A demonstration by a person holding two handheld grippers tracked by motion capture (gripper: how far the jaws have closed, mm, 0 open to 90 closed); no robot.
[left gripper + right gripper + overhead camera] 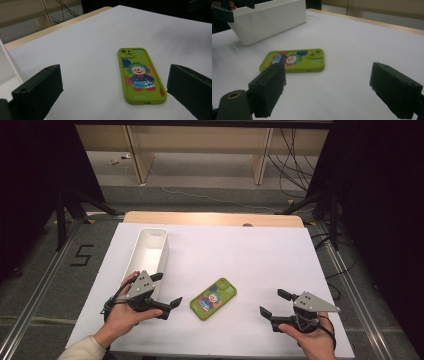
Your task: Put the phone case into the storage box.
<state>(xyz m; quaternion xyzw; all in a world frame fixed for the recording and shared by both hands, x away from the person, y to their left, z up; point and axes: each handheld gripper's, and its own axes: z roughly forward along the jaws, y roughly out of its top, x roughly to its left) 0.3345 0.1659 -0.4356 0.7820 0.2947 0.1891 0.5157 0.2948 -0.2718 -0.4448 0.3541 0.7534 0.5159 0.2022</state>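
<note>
Nearest the person, at the front edge of the white surface (260,250), both tools are held low with nothing between their jaws: the left tool (167,292) stands wide open, and the right tool (274,302) likewise stands wide open. Between the two tools lies the green phone case (213,298), flat on the surface with its clown print facing up. From the left tool the case lies just ahead and slightly toward the right jaw, as the left gripper view shows (140,75); its long axis runs roughly along that tool's line of approach, camera cut-out at the far end. From the right tool the case lies ahead and toward the left jaw (294,61), with its long axis lying across that tool's line of approach. In the high view the left tool is judged the nearer of the two; its jaws would span the case's short width with little turning. Beyond the left tool stands the white bin (150,251), long and narrow, its near end just beside that hand and its interior showing no contents.
</note>
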